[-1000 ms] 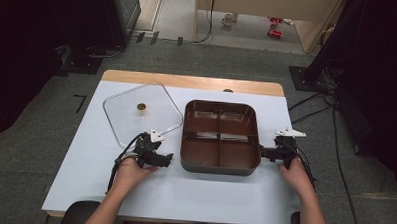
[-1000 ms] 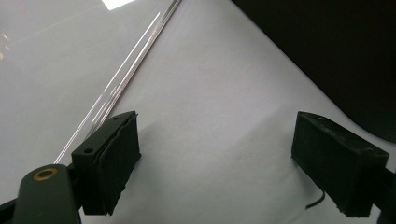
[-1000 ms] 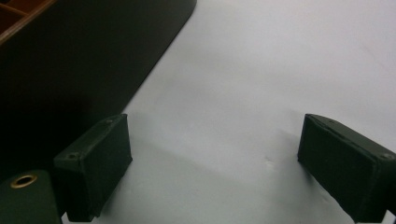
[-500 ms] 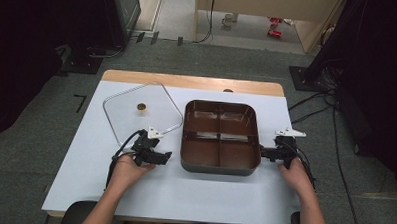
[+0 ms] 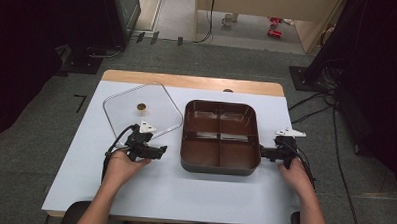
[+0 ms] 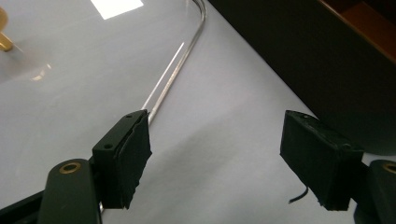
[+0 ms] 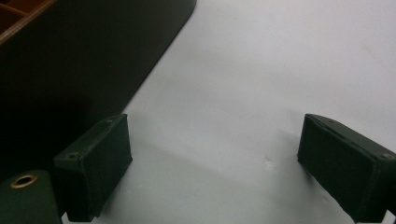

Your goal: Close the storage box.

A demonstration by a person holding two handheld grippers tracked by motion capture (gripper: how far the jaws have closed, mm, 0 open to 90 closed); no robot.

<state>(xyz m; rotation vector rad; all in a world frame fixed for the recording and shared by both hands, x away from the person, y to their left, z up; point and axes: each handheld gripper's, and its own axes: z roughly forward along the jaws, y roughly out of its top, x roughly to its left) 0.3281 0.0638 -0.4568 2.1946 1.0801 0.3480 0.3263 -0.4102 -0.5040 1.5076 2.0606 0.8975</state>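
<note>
I see a brown tray with four parts sitting in the middle of the white bench. A clear lid with a gold knob lies flat just left of the tray. My left gripper sits near the lid's front edge, fingers wide apart with nothing between them. My right gripper is right beside the tray's right side, fingers apart and empty too.

Brown tray – prob. clear lid.
</note>
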